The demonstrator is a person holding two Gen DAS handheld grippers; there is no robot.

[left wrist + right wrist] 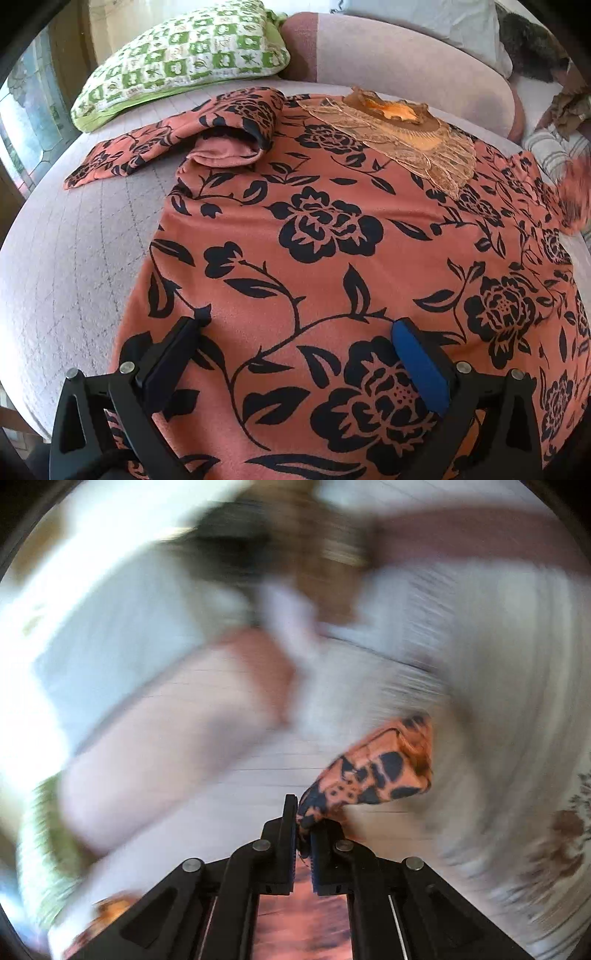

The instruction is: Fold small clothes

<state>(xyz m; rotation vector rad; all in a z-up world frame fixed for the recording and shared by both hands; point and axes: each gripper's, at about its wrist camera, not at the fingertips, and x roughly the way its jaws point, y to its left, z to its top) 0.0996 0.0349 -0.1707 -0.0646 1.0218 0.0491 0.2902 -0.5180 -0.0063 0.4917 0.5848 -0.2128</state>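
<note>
Your right tool point(303, 825) is clamped on the shirt's point(332, 258) sleeve to fold it; left tool point(295, 343) hangs wide apart over the hem. Shirt's flat on the sofa point(74, 258), near its front edge.

My left gripper point(295, 328) is hanging low w/ jaws spread wide, black pad on one side, blue pad on the other, nothing pinched btw them. My right gripper point(303, 812) is clamped nearly closed, a bit of fabric caught btw the pads. Right wrist view is super smeared, so can't say much else abt pose.
</note>
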